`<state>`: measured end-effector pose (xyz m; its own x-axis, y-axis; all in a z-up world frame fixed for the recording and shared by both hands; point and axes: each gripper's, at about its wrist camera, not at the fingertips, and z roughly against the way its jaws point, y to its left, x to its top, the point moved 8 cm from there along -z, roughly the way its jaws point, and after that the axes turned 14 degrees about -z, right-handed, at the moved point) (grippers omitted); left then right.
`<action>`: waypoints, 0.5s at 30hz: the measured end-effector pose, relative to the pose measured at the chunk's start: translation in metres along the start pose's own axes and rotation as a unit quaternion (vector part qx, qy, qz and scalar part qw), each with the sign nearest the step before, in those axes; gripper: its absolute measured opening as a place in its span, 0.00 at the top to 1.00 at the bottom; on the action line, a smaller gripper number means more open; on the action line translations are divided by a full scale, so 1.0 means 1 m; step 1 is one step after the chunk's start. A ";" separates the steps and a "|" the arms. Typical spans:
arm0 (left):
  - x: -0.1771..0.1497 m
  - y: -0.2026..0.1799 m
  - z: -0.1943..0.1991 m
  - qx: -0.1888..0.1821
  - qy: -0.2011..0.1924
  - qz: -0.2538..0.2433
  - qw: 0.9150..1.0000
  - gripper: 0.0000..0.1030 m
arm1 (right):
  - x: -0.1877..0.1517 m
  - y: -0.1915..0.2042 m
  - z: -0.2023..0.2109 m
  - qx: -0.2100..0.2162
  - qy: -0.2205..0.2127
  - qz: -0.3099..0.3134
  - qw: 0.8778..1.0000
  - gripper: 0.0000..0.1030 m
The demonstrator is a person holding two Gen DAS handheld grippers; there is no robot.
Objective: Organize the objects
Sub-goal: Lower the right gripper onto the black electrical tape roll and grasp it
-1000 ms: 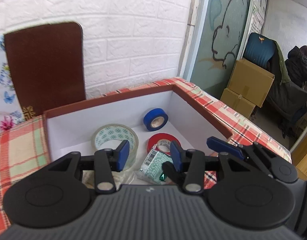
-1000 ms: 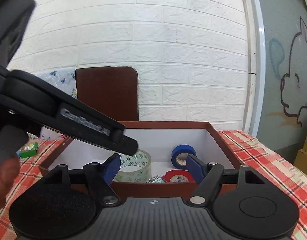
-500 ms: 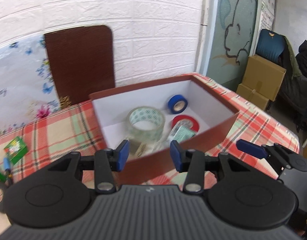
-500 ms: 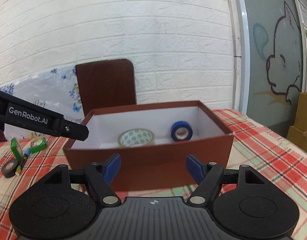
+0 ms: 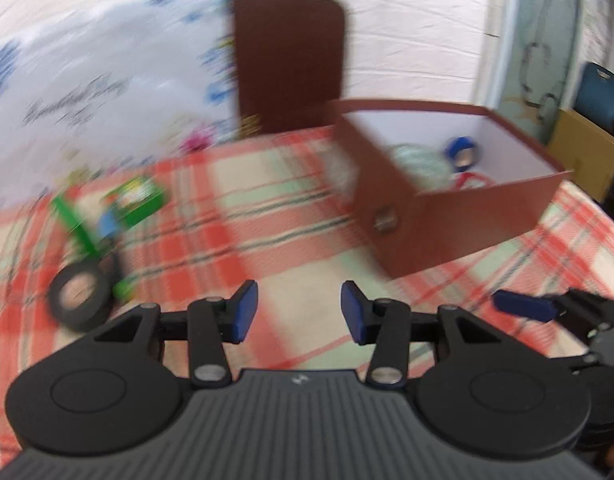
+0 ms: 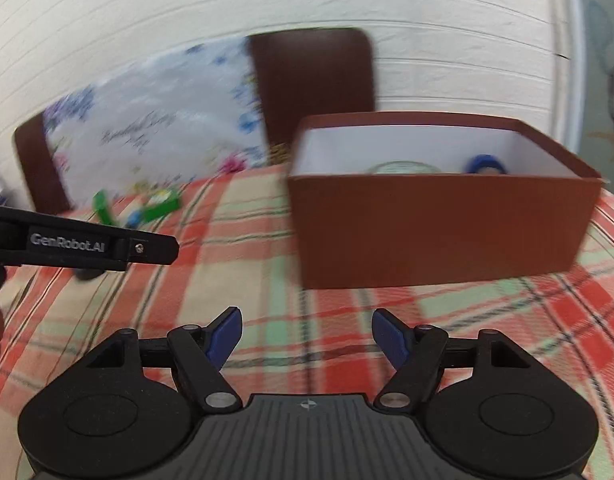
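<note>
Left gripper (image 5: pixel 299 312): blue-padded fingers spread apart, nothing between them; above bare plaid cloth, between the loose items and the box.
Right gripper (image 6: pixel 307 336): fingers spread wide, empty; facing the near wall of the box, apart from it.
Container: open reddish-brown cardboard box with white lining (image 5: pixel 459 220), on the red-and-green plaid tablecloth (image 5: pixel 267 208), right of centre in the left wrist view.
Already inside: clear patterned roll of packing tape (image 5: pixel 417 160), small blue roll of tape (image 5: pixel 463 152), red roll of tape (image 5: pixel 473 180) partly behind the near wall.
Left to collect: black roll of electrical tape (image 5: pixel 81 298) lying flat, nearest the left gripper; small green cardboard packet (image 5: pixel 137 200) and long green stick-shaped item (image 5: pixel 77 228) beyond it.
Handling, black roll: judged light and stiff, slightly grippy; probably best pinched across the ring wall, one finger into the core, or across the outer rim.
Handling, green packet: judged light and crushable; gentle squeeze across the short sides.
Hard to make out: strong motion blur throughout; printing on the packet unreadable; small blue thing beside the green stick unidentified.
Hidden: box floor behind the near wall in the right wrist view; black roll mostly covered there by the left gripper's finger.
Backdrop: upright brown board (image 6: pixel 311 88) and flowered sheet against the white brick wall.
</note>
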<state>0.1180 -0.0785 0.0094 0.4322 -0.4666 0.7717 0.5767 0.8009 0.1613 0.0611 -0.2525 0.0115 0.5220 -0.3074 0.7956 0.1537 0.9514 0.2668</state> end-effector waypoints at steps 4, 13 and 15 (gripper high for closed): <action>-0.054 0.066 -0.004 0.050 0.025 0.043 0.998 0.53 | -0.013 0.052 -0.019 0.037 0.023 0.052 0.998 0.33; -0.146 0.205 0.018 0.213 0.004 0.161 0.964 0.48 | -0.031 0.169 -0.081 0.136 0.077 0.124 0.980 0.39; -0.148 0.213 0.023 0.210 -0.017 0.187 0.959 0.48 | -0.042 0.189 -0.093 0.154 0.100 0.133 0.974 0.49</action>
<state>0.1615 0.1699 -0.0563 0.5270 -0.1107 0.8426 0.0518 0.9938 0.0982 0.1461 -0.0583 -0.0215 0.6664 -0.0113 0.7455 -0.2530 0.9371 0.2404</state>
